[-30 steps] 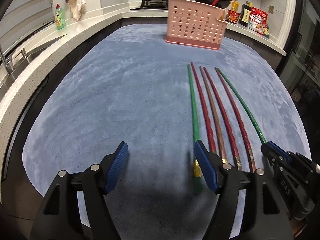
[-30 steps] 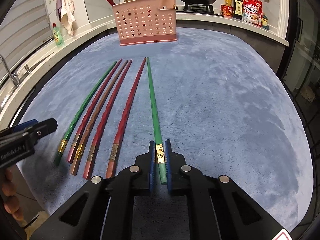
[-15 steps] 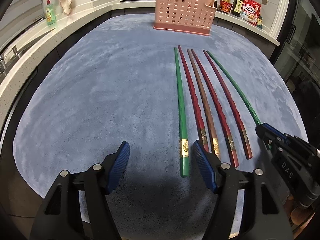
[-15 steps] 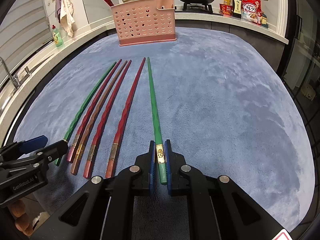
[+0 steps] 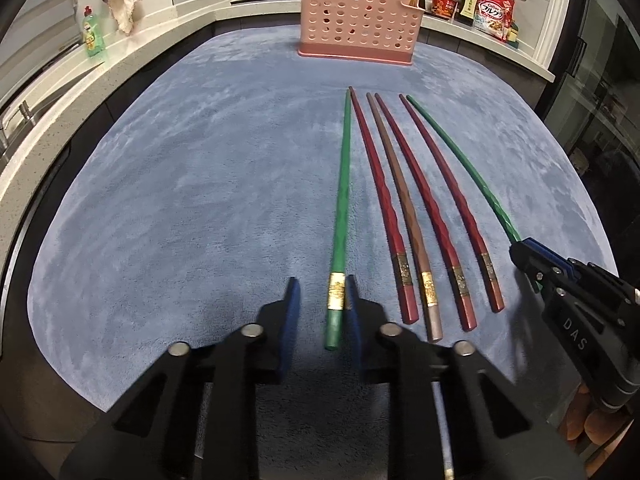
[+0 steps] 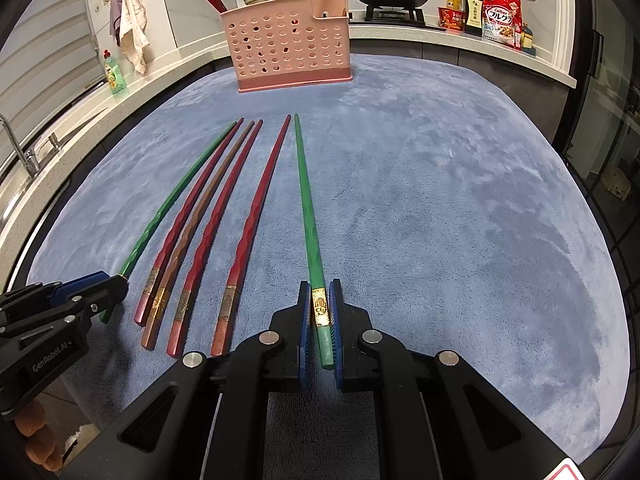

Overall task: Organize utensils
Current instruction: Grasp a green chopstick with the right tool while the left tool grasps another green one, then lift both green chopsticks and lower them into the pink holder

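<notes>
Chopsticks (image 5: 433, 208) lie in a row on the blue mat (image 6: 440, 200); right gripper (image 6: 320, 282) clamps the right green chopstick (image 6: 308, 208) at its near end; left gripper (image 5: 322, 280), jaws just closing, stands narrow around the left green chopstick (image 5: 342, 208), one pad still apart from it; pink utensil holder (image 6: 288, 40) stands far.

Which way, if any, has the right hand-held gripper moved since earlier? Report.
No. The right hand-held gripper stays on its green chopstick; the pink basket keeps its place.

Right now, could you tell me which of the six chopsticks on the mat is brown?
The brown chopstick, third from the left, between two red chopsticks; the others are red or green.
</notes>
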`<state>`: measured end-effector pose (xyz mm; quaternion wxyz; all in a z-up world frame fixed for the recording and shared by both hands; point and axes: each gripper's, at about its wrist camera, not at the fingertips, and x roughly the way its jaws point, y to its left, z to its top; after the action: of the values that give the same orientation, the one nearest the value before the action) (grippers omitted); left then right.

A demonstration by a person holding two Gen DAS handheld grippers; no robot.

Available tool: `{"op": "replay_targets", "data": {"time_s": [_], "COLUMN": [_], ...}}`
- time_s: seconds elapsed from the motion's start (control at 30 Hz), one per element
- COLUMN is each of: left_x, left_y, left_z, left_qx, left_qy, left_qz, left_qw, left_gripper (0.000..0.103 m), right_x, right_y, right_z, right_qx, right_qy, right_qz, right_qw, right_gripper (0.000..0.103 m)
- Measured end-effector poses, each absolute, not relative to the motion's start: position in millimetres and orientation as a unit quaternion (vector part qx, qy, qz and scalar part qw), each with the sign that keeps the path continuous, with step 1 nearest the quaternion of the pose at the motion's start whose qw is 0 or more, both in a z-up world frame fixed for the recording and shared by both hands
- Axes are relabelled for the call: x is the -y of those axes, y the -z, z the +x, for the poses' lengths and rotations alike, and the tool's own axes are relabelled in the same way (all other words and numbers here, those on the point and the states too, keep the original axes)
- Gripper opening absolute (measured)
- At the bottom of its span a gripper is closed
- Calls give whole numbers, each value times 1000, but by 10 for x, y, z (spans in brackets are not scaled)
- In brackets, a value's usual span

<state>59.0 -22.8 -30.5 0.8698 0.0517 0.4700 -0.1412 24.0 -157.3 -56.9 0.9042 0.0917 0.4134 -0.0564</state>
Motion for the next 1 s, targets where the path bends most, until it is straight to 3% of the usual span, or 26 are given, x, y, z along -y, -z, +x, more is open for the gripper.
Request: {"op": "replay_targets", "data": {"time_s": [0.2, 0.47, 1.0], "left_x": [211, 157, 17], "left_y": [302, 242, -525], "left_z": [605, 638, 740], "left_qx": [-477, -487, -433], "left_qy": [144, 152, 165], "left_qz": [43, 23, -22], "left_qw": [866, 860, 886], "left_gripper": [9, 8, 8], "right_x": [1579, 1617, 1871], "right_y": [565, 468, -395], "right_z": [239, 182, 169], "right_qx": [-414, -409, -324], "right_qy": [55, 53, 53], "right_qz": [94, 103, 121], "right_qw": [904, 905, 937], "right_gripper": [8, 8, 7]}}
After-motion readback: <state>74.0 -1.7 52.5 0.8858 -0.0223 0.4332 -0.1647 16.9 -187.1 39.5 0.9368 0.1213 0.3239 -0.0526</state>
